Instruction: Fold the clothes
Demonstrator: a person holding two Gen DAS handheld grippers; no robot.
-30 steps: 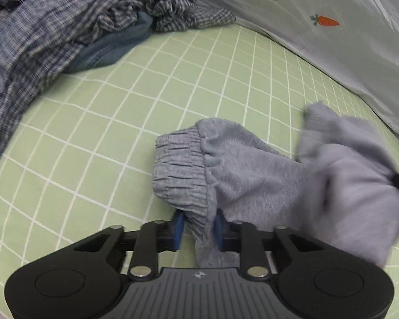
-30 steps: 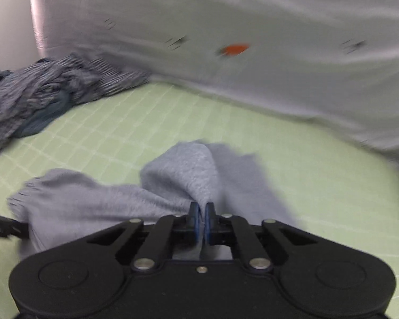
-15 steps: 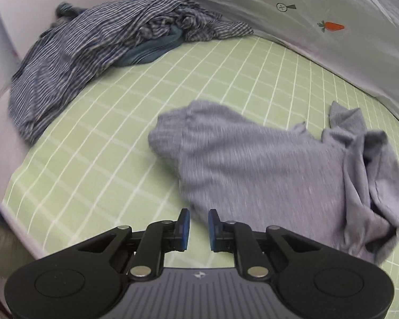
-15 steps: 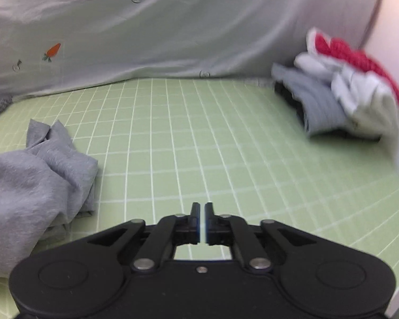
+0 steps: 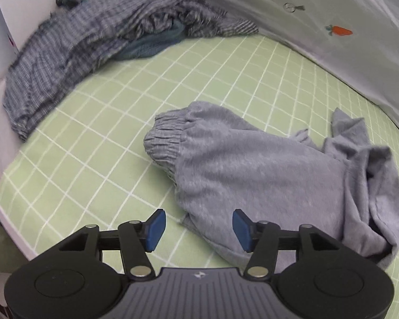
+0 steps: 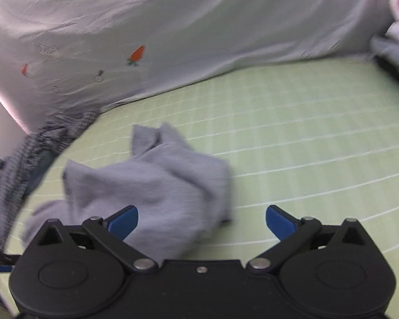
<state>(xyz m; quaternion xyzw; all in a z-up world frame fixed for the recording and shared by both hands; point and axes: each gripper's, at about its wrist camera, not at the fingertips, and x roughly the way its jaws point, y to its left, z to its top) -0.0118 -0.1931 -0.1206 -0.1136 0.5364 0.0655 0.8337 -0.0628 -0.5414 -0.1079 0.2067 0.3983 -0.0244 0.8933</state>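
A pair of grey sweatpants (image 5: 252, 164) lies crumpled on the green grid sheet (image 5: 98, 143), its elastic waistband (image 5: 167, 138) towards the left. My left gripper (image 5: 199, 228) hovers over the pants' near edge. Its jaws are opening, and the cloth lies below them with no pad pressing on it. In the right wrist view the bunched leg end of the grey sweatpants (image 6: 159, 180) sits lower left. My right gripper (image 6: 202, 220) hangs above that edge, its jaws opening wide and holding nothing.
A heap of blue plaid clothing (image 5: 79, 45) over a teal garment (image 5: 157, 42) fills the far left corner. A white carrot-print cover (image 6: 173, 26) rises along the back. A stack of folded clothes (image 6: 396, 45) sits far right. The bed edge (image 5: 2, 212) drops off at the left.
Both grippers let go of the grey sweatpants, which now lie on the sheet. Both sets of jaws have spread apart. The right gripper swung right, then back towards the pants.
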